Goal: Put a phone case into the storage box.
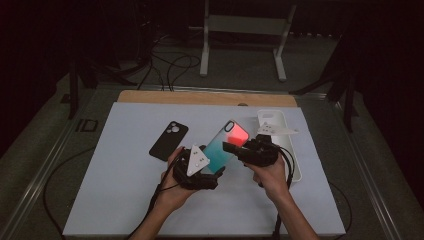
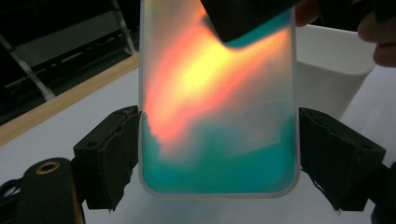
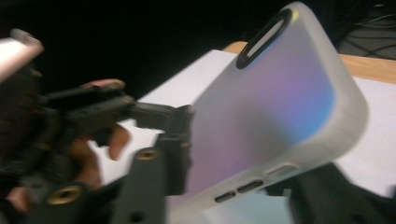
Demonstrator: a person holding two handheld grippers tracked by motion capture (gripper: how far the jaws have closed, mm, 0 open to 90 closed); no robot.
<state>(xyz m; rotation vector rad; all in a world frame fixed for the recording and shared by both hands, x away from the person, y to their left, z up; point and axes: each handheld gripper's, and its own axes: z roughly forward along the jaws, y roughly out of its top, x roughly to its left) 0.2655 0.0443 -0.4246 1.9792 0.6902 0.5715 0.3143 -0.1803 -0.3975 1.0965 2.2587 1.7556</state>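
**Both grippers hold one phone case above the mat**

The translucent phone case with teal and orange-red colours is lifted above the white mat, tilted. The left gripper has its black jaws closed on the two long edges of the case near its lower end. The right gripper grips the upper part of it. A black phone case lies flat on the mat to the left, and a white rectangular tray is at the right.
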